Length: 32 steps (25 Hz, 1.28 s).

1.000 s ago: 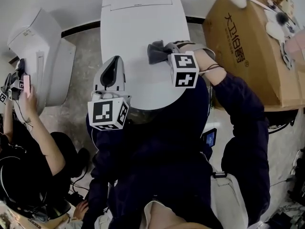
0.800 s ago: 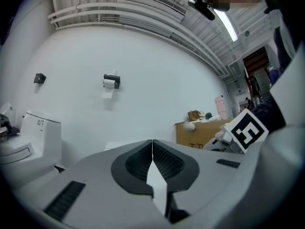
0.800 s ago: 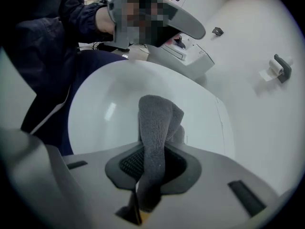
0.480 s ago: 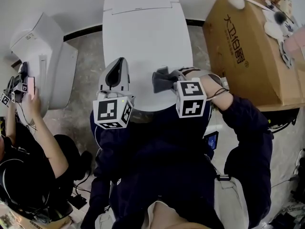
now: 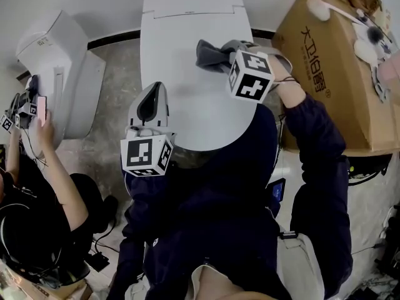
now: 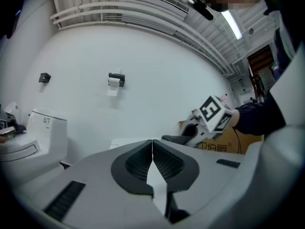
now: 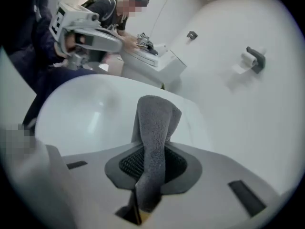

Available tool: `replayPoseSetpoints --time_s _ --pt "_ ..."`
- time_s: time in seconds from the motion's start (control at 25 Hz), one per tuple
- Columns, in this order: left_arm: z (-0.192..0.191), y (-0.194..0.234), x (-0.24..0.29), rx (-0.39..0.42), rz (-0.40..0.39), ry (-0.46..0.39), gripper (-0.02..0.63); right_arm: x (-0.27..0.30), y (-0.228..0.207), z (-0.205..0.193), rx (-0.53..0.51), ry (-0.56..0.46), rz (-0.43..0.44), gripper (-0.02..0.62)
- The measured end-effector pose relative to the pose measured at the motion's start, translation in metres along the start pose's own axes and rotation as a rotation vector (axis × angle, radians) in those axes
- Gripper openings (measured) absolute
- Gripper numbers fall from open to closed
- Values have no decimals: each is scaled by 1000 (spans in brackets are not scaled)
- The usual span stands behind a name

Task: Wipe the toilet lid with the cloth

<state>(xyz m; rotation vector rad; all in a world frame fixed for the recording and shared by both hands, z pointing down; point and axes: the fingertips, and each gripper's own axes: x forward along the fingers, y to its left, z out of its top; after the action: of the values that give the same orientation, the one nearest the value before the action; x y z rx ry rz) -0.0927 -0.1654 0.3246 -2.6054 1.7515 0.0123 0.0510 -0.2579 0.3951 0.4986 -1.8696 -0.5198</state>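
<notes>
The white toilet lid lies shut in the middle of the head view. My right gripper is shut on a grey cloth, which rests on the lid's right rear part. In the right gripper view the cloth stands folded between the jaws above the lid. My left gripper hovers over the lid's left front edge with its jaws pressed together and nothing between them. The left gripper view shows its jaws closed and the right gripper with the cloth beyond them.
A second white toilet stands at the left, where a person crouches holding a device. A large cardboard box with brushes on top stands right of the toilet. A toilet paper holder hangs on the wall.
My right gripper has carried the cloth from the lid's front right toward its rear right. The left gripper has stayed near the lid's front left edge.
</notes>
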Motion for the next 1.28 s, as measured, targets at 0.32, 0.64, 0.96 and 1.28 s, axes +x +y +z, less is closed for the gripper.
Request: replayPoseSetpoints --time_s 0.32,0.64,0.96,1.28 --pt "-12 7 -20 10 65 39 15 94 -150 15 -140 88 -411 78" --pt "-23 23 -37 10 128 66 15 174 -160 13 -147 196 -343 78" --pt "-21 28 -32 2 121 49 15 148 -109 17 -154 183 -209 75" --pt "-15 27 -28 -1 93 29 15 92 -20 22 -168 149 -105 75"
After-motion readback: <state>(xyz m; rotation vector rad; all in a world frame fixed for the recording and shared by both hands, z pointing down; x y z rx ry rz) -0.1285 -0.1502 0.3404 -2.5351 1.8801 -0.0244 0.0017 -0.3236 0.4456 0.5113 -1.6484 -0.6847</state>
